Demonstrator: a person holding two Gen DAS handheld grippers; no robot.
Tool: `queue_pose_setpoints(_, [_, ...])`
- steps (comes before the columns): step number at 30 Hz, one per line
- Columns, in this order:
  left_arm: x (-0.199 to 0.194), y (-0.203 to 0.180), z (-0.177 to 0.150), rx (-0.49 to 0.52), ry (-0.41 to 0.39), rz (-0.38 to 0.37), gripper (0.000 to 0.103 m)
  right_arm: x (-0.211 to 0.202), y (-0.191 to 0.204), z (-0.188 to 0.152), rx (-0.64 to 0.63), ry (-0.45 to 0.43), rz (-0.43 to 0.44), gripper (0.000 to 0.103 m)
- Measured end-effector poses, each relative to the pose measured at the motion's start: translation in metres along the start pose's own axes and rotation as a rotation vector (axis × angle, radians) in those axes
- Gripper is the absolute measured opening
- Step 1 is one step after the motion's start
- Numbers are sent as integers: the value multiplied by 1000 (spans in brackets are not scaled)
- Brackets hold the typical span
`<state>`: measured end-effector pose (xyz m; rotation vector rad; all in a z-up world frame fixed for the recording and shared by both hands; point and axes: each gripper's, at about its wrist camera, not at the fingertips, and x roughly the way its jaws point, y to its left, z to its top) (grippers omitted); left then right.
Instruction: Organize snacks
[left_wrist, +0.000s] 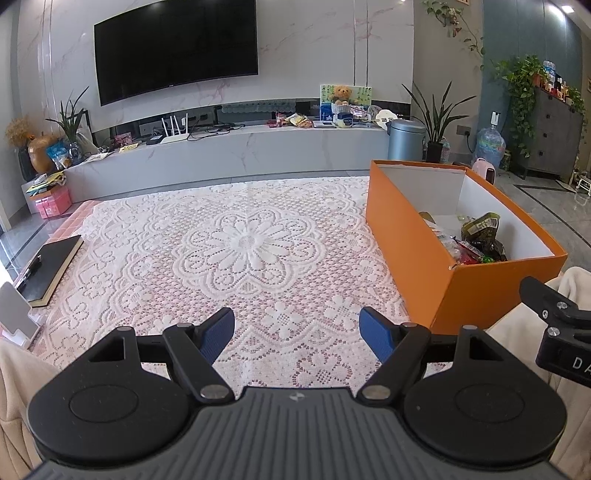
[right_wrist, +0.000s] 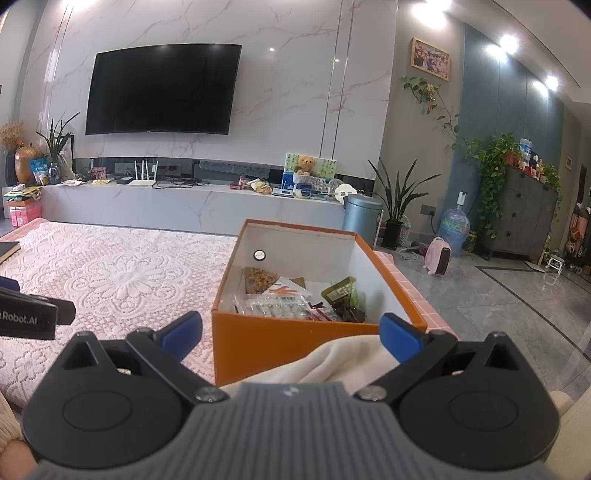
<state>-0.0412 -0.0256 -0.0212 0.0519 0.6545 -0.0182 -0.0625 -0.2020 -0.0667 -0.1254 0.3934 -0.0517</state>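
Right wrist view shows the right hand-held gripper (right_wrist: 290, 334) with its blue fingers spread wide and nothing between them, hanging just short of the orange box (right_wrist: 295, 343), whose near wall stands directly ahead. The snacks (right_wrist: 295, 301) lie in a loose heap at the box's near end: a clear packet, a green pouch, a patterned bag further in. A cream cloth (right_wrist: 332, 362) bunches right under the fingers, so a low reach forward could snag it or shove the light cardboard wall and slide the box across the lace-covered bench (left_wrist: 243, 240). The left hand-held gripper (left_wrist: 296, 334) is also spread and empty, over bare lace with the box ahead to its right. No loose snack shows on the bench, so little seems left to collect.
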Motion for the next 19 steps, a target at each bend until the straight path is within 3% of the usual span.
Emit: queue_pose_setpoints(19, [-3, 0, 0, 0, -14, 12, 90, 2, 2, -2, -11, 18, 1, 99])
